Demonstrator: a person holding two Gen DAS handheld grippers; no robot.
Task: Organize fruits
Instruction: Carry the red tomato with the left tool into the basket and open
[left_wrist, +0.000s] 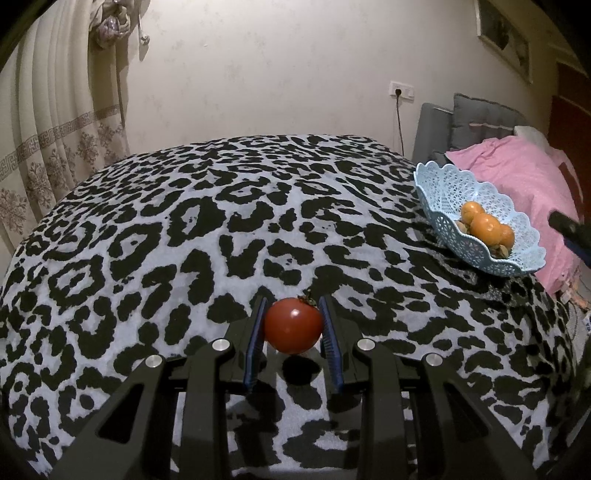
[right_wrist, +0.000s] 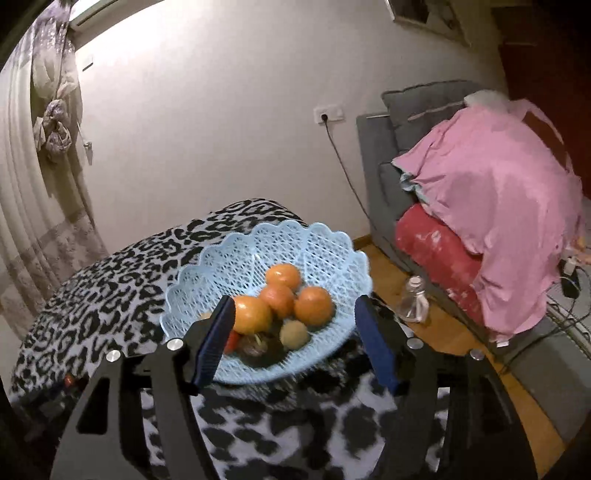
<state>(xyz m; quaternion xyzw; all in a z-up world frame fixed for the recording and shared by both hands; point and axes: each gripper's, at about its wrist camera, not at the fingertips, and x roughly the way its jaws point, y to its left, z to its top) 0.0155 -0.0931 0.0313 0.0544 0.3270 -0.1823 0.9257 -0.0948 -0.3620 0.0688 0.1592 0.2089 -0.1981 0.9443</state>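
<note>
The table (left_wrist: 192, 221), under a black-and-white spotted cloth, is bare over most of its top, with wide free room to the left and toward the far edge, where the wall and a curtain (left_wrist: 55, 140) stand behind. Its right edge is crowded: a pale blue lattice basket (left_wrist: 443, 192) sits close to that edge, with a grey sofa (right_wrist: 376, 184) and a pink cloth (right_wrist: 498, 206) beyond it and a clear bottle (right_wrist: 412, 299) on the floor below.

The left gripper (left_wrist: 293, 325) is clamped on a red tomato (left_wrist: 293, 325) near the front of the table, both blue pads touching its sides, well apart from the basket.

The right gripper (right_wrist: 295, 339) hovers in front of the basket (right_wrist: 229, 258) with its jaws apart and nothing between the pads; only its tip shows at the right edge of the left wrist view.

In the basket lie four orange fruits (right_wrist: 314, 305), bunched together in the middle, a small pale yellow-green fruit (right_wrist: 293, 334) in front of them, a dark brownish item low at the front that is too blurred to tell, and a red piece mostly hidden behind the left finger.
</note>
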